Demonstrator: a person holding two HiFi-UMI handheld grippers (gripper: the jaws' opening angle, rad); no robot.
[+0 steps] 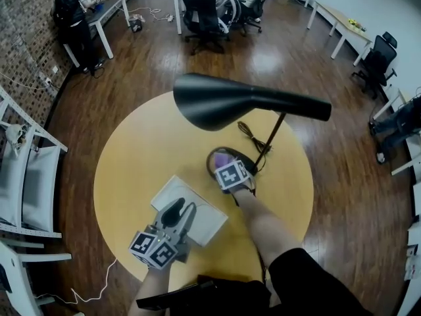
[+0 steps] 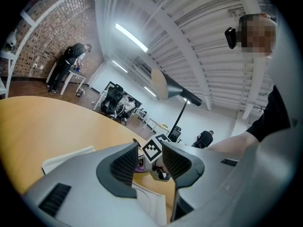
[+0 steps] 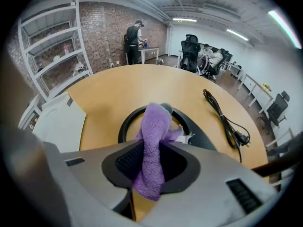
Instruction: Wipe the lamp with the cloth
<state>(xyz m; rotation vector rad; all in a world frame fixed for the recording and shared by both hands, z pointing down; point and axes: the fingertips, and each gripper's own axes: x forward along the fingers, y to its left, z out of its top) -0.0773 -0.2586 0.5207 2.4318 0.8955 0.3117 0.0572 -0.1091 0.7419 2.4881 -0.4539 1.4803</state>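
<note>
Right gripper view: my right tool (image 3: 152,161) clamped on purple fleece cloth (image 3: 154,131), at the round base of black desk lamp (image 1: 217,101). Left tool (image 2: 150,150) parted, empty. Step: base wipe. Next, likely, stem and shade.

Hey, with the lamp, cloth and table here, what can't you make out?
Lamp base: head view, mostly covered by the right gripper; right gripper view, near side behind the purple cloth. Whether cloth touches base: cannot tell.
White flat thing: head view, partly covered by the left gripper; unidentifiable.
Shade inside: faces away in the head view, too small in the left gripper view.
</note>
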